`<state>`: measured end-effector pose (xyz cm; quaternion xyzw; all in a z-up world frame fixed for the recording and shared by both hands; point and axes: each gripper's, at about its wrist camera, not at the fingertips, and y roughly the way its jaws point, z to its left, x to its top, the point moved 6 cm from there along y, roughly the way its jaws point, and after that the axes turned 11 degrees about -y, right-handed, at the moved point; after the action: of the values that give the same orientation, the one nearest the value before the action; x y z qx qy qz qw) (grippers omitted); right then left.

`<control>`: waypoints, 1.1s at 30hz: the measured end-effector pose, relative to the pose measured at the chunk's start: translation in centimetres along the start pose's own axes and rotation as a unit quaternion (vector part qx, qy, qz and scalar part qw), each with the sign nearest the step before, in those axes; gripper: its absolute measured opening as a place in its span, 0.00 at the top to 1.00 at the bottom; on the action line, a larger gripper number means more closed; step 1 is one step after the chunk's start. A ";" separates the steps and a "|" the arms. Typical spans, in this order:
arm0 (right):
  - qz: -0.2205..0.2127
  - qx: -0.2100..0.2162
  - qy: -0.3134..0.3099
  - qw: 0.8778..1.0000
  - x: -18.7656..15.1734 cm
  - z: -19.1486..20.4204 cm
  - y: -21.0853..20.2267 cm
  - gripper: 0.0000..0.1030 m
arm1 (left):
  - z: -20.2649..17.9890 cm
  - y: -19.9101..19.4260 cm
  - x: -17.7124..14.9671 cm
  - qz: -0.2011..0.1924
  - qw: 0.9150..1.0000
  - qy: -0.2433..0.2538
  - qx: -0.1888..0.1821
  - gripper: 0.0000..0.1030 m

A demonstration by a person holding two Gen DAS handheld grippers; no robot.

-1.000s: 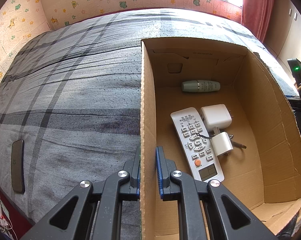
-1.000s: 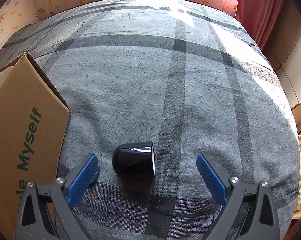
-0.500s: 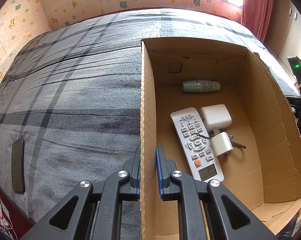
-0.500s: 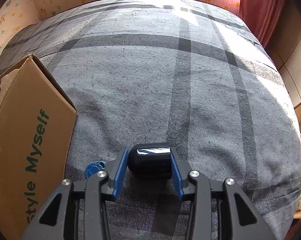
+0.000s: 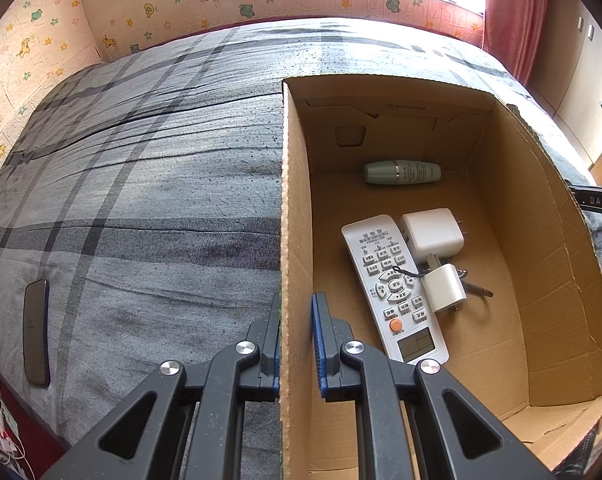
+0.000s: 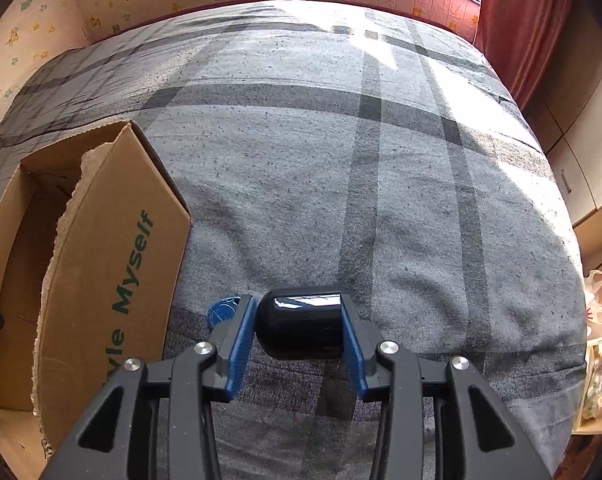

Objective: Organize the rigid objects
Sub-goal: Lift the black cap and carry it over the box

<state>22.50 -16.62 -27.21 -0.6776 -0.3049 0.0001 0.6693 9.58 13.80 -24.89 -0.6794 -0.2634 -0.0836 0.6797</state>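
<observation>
The black capsule-shaped object (image 6: 301, 322) is now higher above the grey plaid bedcover (image 6: 341, 160) than half a second ago, and one second ago it lay free between wide-apart pads. Your right gripper (image 6: 299, 334) now clamps it from both sides. Its long axis runs across the view, from pad to pad, with the rounded end at the left and the flat end at the right. A small blue tag (image 6: 223, 310) lies on the cover just left of the gripper. The cardboard box (image 6: 113, 264) stands to the left. Your left gripper (image 5: 297, 336) has not moved: it pinches the box's wall (image 5: 293, 240). Inside lie a white remote (image 5: 393, 288), two white chargers (image 5: 433, 232) and a green bottle (image 5: 401, 172).
</observation>
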 end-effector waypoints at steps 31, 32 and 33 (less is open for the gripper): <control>-0.027 0.031 -0.070 0.997 1.3 8.5 -9.7 0.58 | 0.0 0.0 0.1 0.002 1.000 -0.003 -0.006 0.87; -0.028 0.034 -0.074 0.996 1.4 8.9 -9.9 0.58 | 0.0 0.0 0.1 0.001 1.000 -0.003 -0.006 0.87; -0.029 0.036 -0.078 0.996 1.5 9.4 -10.0 0.58 | 0.0 0.0 0.1 0.001 1.000 -0.003 -0.006 0.87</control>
<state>15.74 -8.28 -18.47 -0.6416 -0.3759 0.0443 0.6672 9.68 13.80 -24.90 -0.6840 -0.2638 -0.0822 0.6751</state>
